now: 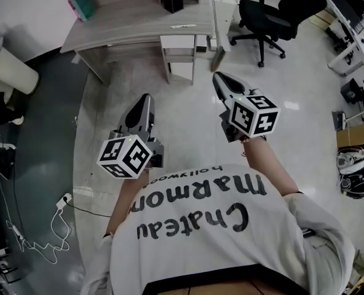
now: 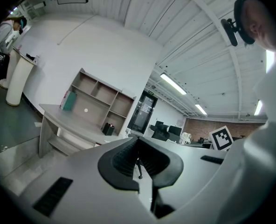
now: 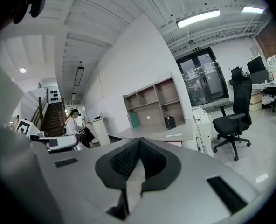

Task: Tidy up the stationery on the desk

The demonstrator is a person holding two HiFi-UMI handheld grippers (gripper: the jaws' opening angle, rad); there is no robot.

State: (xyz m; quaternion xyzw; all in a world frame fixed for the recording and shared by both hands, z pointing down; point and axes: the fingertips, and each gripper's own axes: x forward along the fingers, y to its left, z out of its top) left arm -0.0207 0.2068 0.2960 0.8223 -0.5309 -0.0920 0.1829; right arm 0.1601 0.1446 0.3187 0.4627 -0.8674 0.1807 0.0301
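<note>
Tabletop (image 1: pixel 133 18): grey wood, upper centre of the head view, with open shelving behind it.
Black pen holder (image 1: pixel 173 1): square, upright, near the tabletop's back edge.
Pale slim item (image 1: pixel 185 26): lies flat near the front edge, too small to identify.
Teal book (image 1: pixel 82 3): leaning, upper left.
Left gripper (image 1: pixel 146 97) and right gripper (image 1: pixel 217 75): mid-frame, well apart from the tabletop. Both sets of jaws are pressed together with nothing between them.
</note>
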